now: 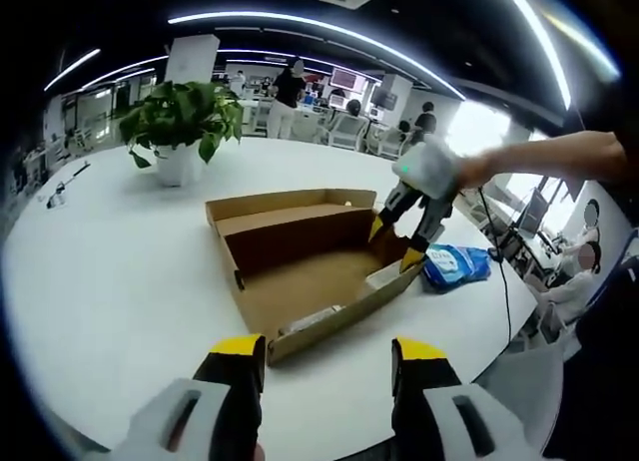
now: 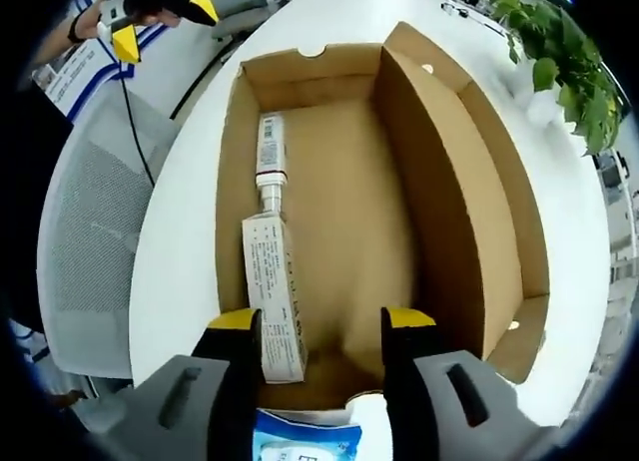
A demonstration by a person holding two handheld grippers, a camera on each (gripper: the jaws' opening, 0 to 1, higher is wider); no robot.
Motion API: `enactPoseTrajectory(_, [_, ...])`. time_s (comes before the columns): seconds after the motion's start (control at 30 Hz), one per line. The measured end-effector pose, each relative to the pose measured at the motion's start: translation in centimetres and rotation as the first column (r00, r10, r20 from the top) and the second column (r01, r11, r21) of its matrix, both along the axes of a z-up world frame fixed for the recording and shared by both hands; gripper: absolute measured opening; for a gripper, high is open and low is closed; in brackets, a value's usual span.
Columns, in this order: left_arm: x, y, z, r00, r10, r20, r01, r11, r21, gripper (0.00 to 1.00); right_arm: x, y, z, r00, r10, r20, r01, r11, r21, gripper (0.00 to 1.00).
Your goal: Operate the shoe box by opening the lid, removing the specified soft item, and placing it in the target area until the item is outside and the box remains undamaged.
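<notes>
Left gripper view: open brown cardboard box on a white round bench; right gripper, jaws apart, over the box's far corner; crinkly blue packet beside the box; left gripper empty, jaws apart.

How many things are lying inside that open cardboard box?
2: a white carton along the box wall by the right gripper, and a white tube end-to-end beyond it. More could hide beneath the gripper.

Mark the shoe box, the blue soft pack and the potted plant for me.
shoe box [image 1: 300,296], left gripper view, bare floor.
blue soft pack [image 1: 455,265], left gripper view, middle.
potted plant [image 1: 180,117], left gripper view, leaves.
</notes>
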State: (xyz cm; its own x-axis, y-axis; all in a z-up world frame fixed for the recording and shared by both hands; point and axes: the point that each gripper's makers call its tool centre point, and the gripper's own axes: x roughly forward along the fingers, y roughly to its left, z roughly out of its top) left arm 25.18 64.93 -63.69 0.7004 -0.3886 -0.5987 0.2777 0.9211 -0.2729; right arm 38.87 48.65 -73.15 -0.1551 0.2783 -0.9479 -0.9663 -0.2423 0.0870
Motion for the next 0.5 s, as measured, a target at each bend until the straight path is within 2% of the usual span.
enactPoseTrajectory(0.13, [0.2, -0.1, -0.1, 1.000, -0.003, -0.003, 0.003, 1.000, 0.001, 0.52, -0.5, 0.3, -0.2, 1.000, 0.013, -0.014, -0.013, 1.000, -0.004, 0.44])
enactPoseTrajectory(0.2, [0.3, -0.2, -0.2, 1.000, -0.004, -0.004, 0.004, 1.000, -0.001, 0.51, -0.5, 0.4, -0.8, 1.000, 0.023, 0.004, -0.023, 1.000, -0.018, 0.43])
enactPoseTrajectory(0.3, [0.5, -0.3, -0.2, 1.000, -0.010, -0.004, 0.010, 1.000, -0.001, 0.51, -0.4, -0.1, -2.0, 0.987, 0.136, 0.084, -0.129, 0.988, -0.086, 0.39])
enactPoseTrajectory(0.5, [0.7, -0.4, -0.1, 1.000, -0.011, -0.003, 0.011, 1.000, -0.003, 0.51, -1.2, 0.5, -3.1, 0.985, 0.153, 0.080, -0.144, 0.984, -0.105, 0.29])
